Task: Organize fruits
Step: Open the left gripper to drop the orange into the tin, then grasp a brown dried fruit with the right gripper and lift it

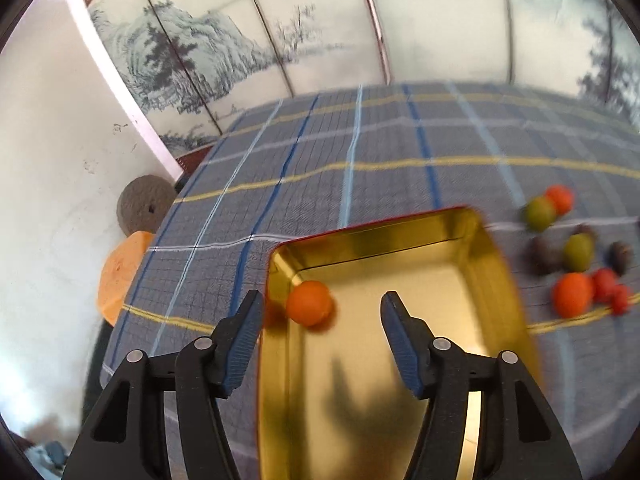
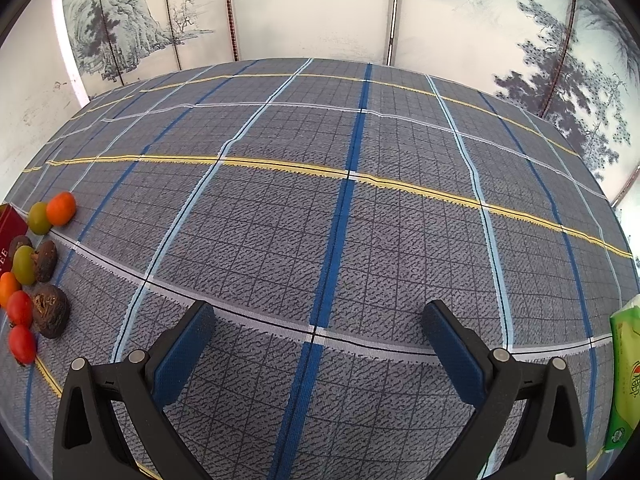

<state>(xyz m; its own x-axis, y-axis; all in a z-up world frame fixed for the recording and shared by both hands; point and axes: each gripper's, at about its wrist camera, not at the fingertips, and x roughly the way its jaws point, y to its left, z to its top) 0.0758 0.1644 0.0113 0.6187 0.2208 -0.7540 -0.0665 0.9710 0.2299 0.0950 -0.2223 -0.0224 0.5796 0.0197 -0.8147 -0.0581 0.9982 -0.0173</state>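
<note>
Fruits (image 2: 28,272) lie in a loose cluster on the plaid cloth (image 2: 340,208), at the far left of the right wrist view and at the right of the left wrist view, just beside the gold tin (image 1: 400,264). One orange fruit (image 1: 310,303) sits apart from them, inside the tin near its left wall. In the left wrist view the whole cluster is smeared by blur, so the dark fruits there are hard to make out (the right wrist view shows them as wrinkled brown lumps among green, orange and red ones). Only a red corner of the tin (image 2: 10,220) shows in the right wrist view, cut by the frame edge, with part of some lettering on it that cannot be read. A green packet (image 2: 626,376) at the right edge is also cut off. The near end of the tin is hidden under the left gripper (image 1: 322,312), which hangs over the tin with its fingers spread wide and nothing between them, the left finger above the tin's left rim. The right gripper (image 2: 318,330) hovers over bare cloth, well apart from the cluster, likewise spread wide and holding nothing. A painted screen (image 2: 320,8) stands behind the table.
</note>
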